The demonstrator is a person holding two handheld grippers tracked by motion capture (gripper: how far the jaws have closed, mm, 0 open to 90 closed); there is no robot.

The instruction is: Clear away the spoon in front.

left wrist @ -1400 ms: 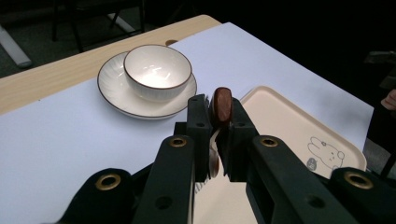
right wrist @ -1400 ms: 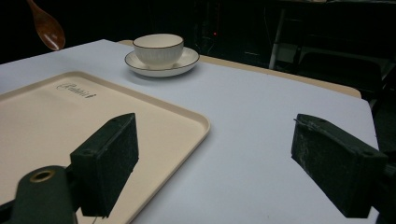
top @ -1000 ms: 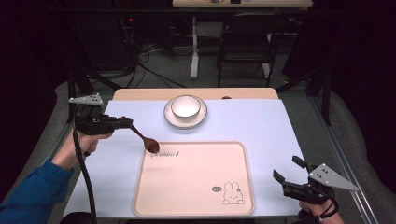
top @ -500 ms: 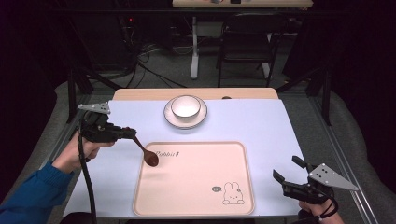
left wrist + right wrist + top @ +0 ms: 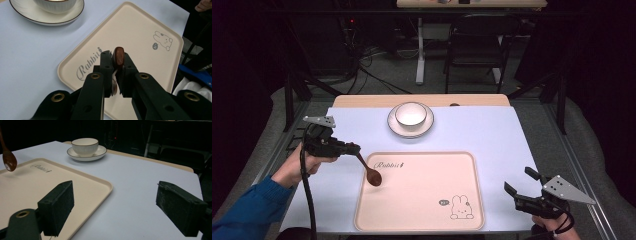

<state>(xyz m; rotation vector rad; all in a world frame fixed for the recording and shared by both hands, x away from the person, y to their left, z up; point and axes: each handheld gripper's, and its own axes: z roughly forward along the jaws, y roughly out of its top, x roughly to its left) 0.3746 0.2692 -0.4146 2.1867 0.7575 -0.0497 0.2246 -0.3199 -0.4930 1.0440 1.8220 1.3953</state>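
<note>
Now spoon [image 5: 368,169] bowl-down, slanting toward tray [image 5: 427,210].

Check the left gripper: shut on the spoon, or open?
Shut on it. The left gripper has both jaws pressed against the wooden spoon handle, with the bowl hanging over the tray corner.

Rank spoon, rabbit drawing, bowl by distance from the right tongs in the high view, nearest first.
From the right tongs, at the table's front right corner:
1. Rabbit drawing, just to their left on the tray's near corner.
2. Spoon, across the tray at its left edge, held by the left tongs.
3. Bowl, on its saucer at the table's far side.
</note>
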